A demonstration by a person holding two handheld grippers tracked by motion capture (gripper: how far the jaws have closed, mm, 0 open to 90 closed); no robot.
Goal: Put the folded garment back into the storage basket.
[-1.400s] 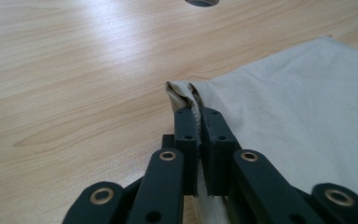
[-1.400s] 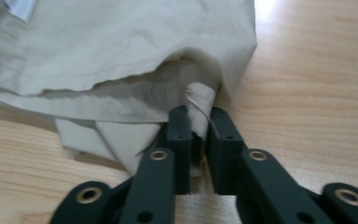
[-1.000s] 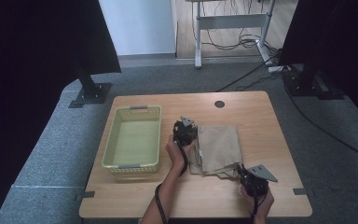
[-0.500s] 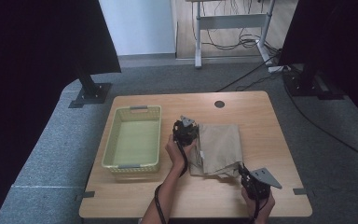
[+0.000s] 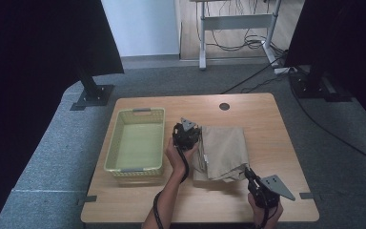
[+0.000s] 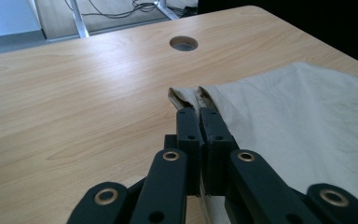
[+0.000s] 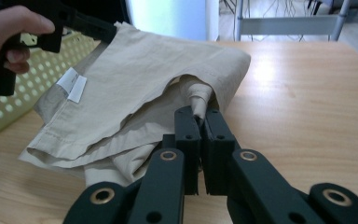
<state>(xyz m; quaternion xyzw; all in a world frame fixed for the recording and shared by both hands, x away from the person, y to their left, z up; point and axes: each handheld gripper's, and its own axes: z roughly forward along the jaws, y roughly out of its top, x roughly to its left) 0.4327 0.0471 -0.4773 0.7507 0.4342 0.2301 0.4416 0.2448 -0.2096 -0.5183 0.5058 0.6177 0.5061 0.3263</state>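
- A folded beige cloth [image 5: 223,151] lies on the wooden table [image 5: 267,124], right of the middle, just beside the right wall of a pale yellow basket [image 5: 136,143] that stands on the table's left half.
- The left gripper [image 5: 190,135] sits at the cloth's far left corner. In the left gripper view its jaws are closed together on that corner of the cloth [image 6: 307,121], with the fabric's folded edge poking out just beyond the tips and the rest spreading away to the right.
- The right gripper [image 5: 249,172] is at the cloth's near right corner, near the table's near edge. In the right gripper view its jaws are pinched shut on a bunched tip of the cloth [image 7: 140,88], which stands up between the tips.
- From the right gripper view the cloth's layers fan open at the near left, where a hem and a small white label [image 7: 72,84] show, and that side rests on the table.
- The left hand [image 7: 7,32] with its gripper shows at the far left of that view, at the cloth's far corner, in front of the basket [image 7: 37,79].
- A round hole [image 5: 224,106] in the table lies beyond the cloth, well apart from both grippers.
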